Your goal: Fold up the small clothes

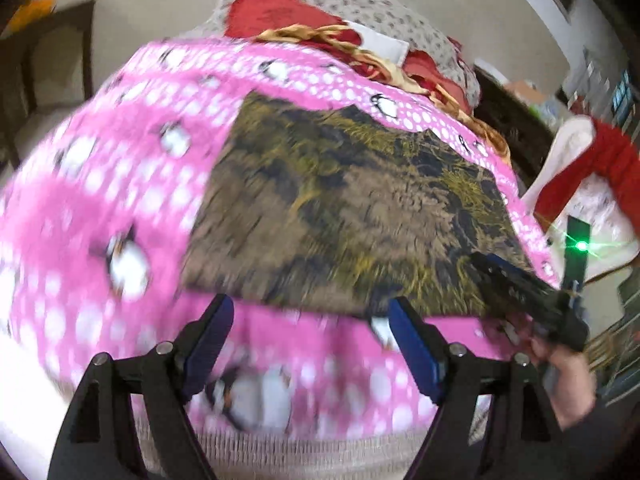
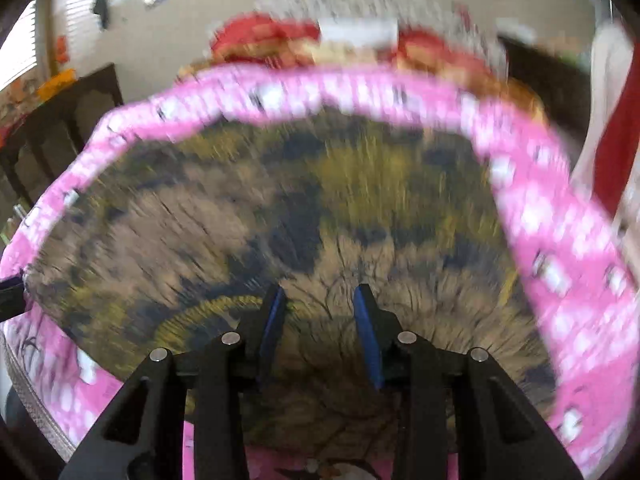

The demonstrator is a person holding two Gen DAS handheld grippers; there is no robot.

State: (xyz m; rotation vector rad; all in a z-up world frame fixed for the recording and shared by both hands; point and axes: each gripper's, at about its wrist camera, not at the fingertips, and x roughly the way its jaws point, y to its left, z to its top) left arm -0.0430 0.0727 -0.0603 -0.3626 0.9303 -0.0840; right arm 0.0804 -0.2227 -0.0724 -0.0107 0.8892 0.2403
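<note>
A brown, black and yellow patterned cloth (image 1: 344, 216) lies flat in a squarish shape on a pink blanket (image 1: 100, 200) with white dots and penguins. My left gripper (image 1: 310, 316) is open and empty, just in front of the cloth's near edge. My right gripper (image 2: 320, 304) is open over the cloth (image 2: 320, 208), and its jaws hold nothing. The right gripper also shows in the left wrist view (image 1: 520, 288) at the cloth's right near corner. Both views are motion-blurred.
Behind the blanket lies a pile of red (image 1: 280, 12) and grey spotted fabric (image 1: 384, 12). A red and white cloth (image 1: 592, 184) hangs at the right. Dark furniture (image 2: 60, 136) stands at the left. The blanket's near edge (image 1: 280, 448) drops off below the left gripper.
</note>
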